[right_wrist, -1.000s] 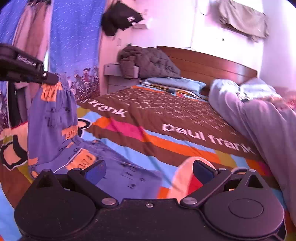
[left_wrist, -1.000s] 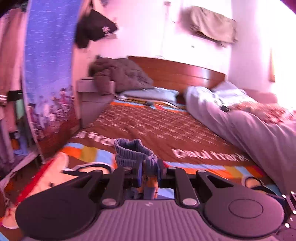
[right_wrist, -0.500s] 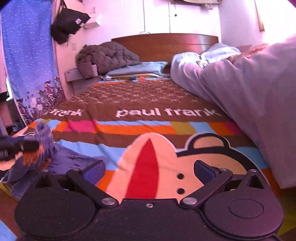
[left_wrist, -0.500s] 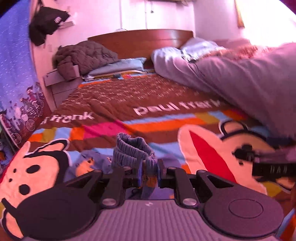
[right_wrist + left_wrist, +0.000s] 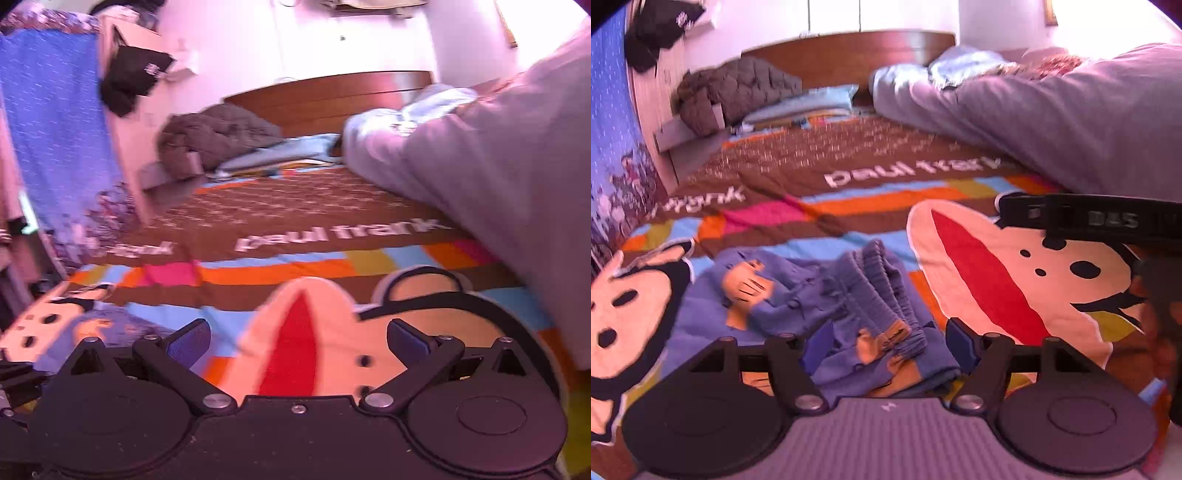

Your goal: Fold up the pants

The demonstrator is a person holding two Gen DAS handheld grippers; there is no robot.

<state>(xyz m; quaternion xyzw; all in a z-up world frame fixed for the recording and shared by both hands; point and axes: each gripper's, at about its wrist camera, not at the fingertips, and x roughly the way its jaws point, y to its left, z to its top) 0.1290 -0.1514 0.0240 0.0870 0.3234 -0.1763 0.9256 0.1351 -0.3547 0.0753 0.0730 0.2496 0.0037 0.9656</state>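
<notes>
On the cartoon-print bedspread (image 5: 979,280), the left hand-held gripper (image 5: 886,341), jaws just spread, has released the folded blue orange-patched pants (image 5: 820,306); the right hand-held gripper (image 5: 297,341) hovers open and empty, so smoothing or another fold seems next.

I note blue pants (image 5: 798,295) with orange patches; bedspread (image 5: 886,206) brown, multicoloured stripes, cartoon monkey faces; grey quilt (image 5: 1052,122).

Ahead of my tongs a bed (image 5: 849,173) with a cartoon-print cover runs to a wooden headboard (image 5: 857,48) against a pale wall (image 5: 258,37). A grey duvet (image 5: 1052,122) is heaped on the right; a blue curtain (image 5: 55,122) hangs left.
</notes>
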